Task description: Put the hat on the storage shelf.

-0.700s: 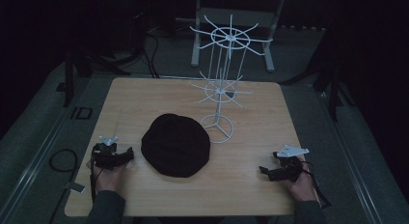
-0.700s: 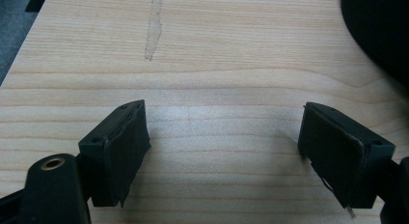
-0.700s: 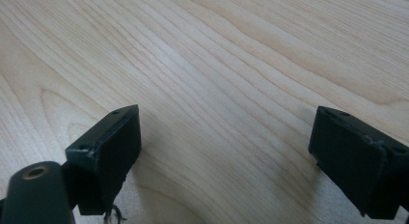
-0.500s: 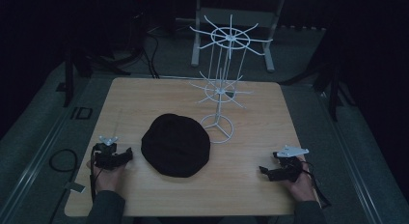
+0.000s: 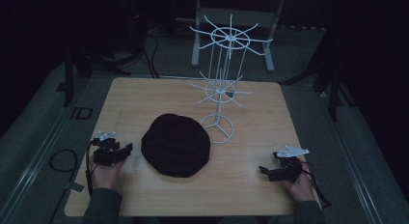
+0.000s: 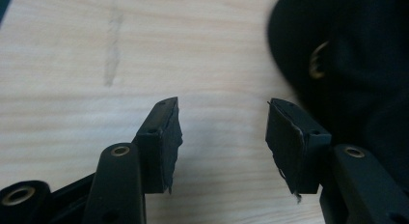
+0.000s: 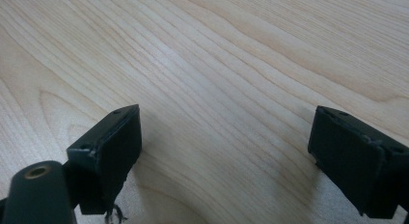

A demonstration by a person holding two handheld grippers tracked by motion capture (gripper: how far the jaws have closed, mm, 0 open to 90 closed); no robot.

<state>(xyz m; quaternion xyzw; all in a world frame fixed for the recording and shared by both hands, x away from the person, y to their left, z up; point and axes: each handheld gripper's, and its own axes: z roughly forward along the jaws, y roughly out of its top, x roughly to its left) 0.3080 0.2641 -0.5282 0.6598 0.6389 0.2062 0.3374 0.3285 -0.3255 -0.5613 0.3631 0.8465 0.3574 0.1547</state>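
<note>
Between both parted grippers — left (image 5: pixel 126 149), right (image 5: pixel 263 171) — lies the black hat (image 5: pixel 175 144).

From above your side, the high view looks forward and down on the whole wooden bench (image 5: pixel 251 185), with the white wire rack (image 5: pixel 223 89) at its far half and dark floor around. Your left gripper view rides low and close over the bench (image 6: pixel 72 50), facing along its fingers (image 6: pixel 161 142) toward the edge of the black hat (image 6: pixel 357 64), which the high view shares (image 5: pixel 176 144). Your right gripper view sits just as near, looking along its fingers (image 7: pixel 108 147) at bare wood grain (image 7: pixel 231 64).
</note>
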